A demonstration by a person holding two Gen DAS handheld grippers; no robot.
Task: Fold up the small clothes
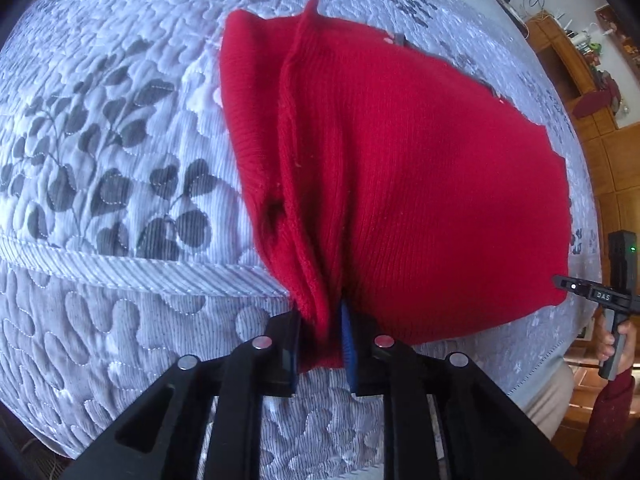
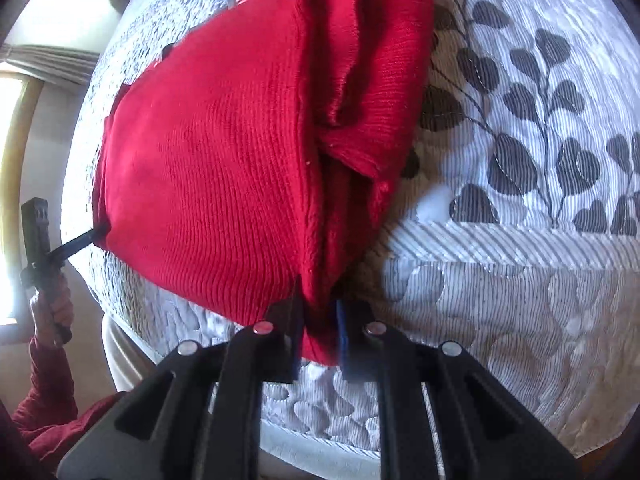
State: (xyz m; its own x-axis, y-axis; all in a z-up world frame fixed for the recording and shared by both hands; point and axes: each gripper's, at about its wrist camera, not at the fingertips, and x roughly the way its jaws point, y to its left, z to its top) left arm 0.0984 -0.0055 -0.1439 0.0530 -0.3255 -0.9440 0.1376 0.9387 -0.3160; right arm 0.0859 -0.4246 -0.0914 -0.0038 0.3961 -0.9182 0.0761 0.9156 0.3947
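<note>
Nearest in the left wrist view, the left gripper (image 1: pixel 322 340) pinches a bunched corner of the red knit garment (image 1: pixel 400 184) between its black fingers, the blue pad pressed against the cloth. In the right wrist view the right gripper (image 2: pixel 320 334) does the same — its fingers are closed on another gathered corner of the garment (image 2: pixel 208 168).

Beyond the fingers the garment stretches between the two tools, lifted at its near edge and sloping away toward the quilted bedspread (image 1: pixel 100 152), which is white with grey leaf patterns and a corded seam running left to right. A folded layer, perhaps a sleeve, lies along the garment's outer side in each view.

At the far right of the left view the other gripper (image 1: pixel 588 292) shows in the person's hand (image 1: pixel 614 340) — a wooden cabinet (image 1: pixel 568 64) stands farther back.
</note>
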